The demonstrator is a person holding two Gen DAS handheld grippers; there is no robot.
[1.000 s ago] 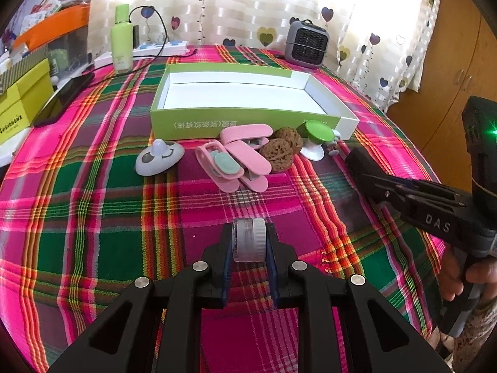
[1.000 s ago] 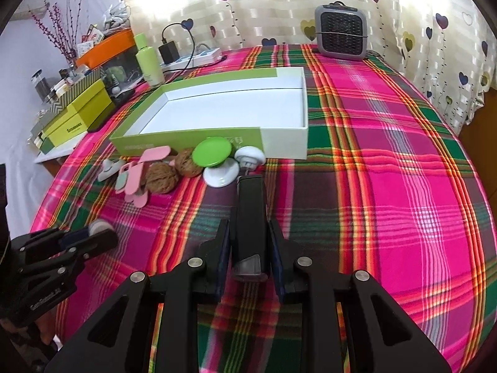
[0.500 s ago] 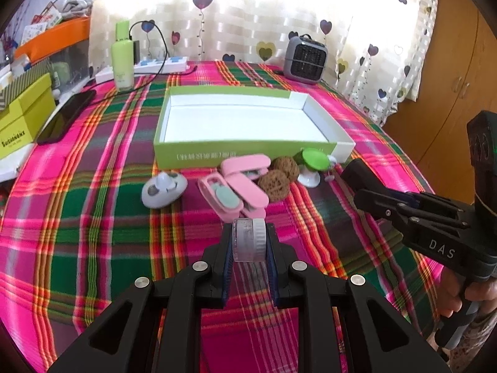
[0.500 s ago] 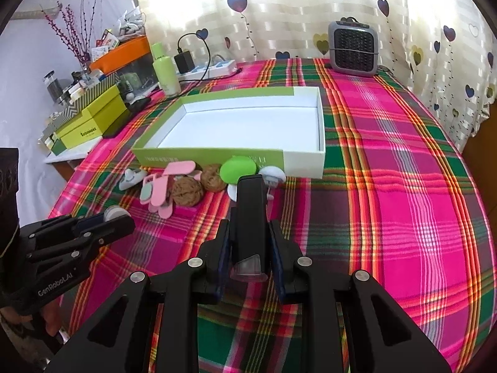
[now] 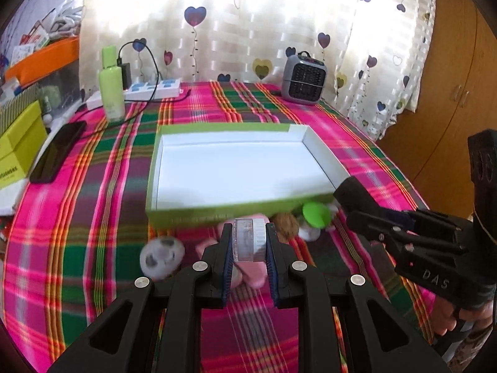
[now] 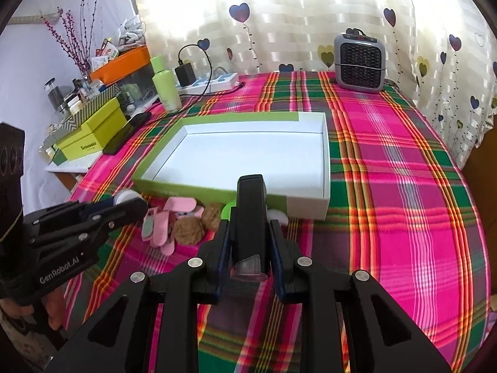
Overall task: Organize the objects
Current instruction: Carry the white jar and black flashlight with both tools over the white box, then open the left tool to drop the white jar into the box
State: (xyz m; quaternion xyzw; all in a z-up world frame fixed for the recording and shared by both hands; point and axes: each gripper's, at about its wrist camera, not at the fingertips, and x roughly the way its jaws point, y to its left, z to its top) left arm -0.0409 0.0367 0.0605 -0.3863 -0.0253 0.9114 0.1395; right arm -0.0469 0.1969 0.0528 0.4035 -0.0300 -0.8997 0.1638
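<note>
1. Landmark: the shallow green-and-white box (image 5: pixel 236 168), open and white inside, lying on the plaid cloth (image 6: pixel 403 186) that covers the desk.
2. Far left of the box: yellow-green cartons (image 6: pixel 90 136) with an orange tray (image 6: pixel 124 62) behind them; a dark phone (image 5: pixel 57 152) lies flat between the cartons and the box.
3. Behind the box's left corner: a pale green bottle (image 5: pixel 111 88) standing upright, next to a white power strip (image 5: pixel 153 88) with a black charger plugged in.
4. Behind the box's right corner: a small grey heater (image 6: pixel 360 62). A heart-print curtain (image 5: pixel 248 25) runs along the back; a wooden cabinet (image 5: pixel 459 77) is right of it.
5. In front of the box's near wall, left to right: a grey-white round piece (image 5: pixel 161 256), pink clips (image 6: pixel 167 220), two walnuts (image 6: pixel 189 230), a green disc (image 5: pixel 315 216).
6. Left tongs (image 5: pixel 248 248): narrow, clamped on a small clear cylinder (image 5: pixel 248 239), held above the pink clips, just short of the near wall.
7. Right tongs (image 6: pixel 250 248): narrow, clamped on a black oblong object (image 6: pixel 250 214), its tip at the near wall's right part.
</note>
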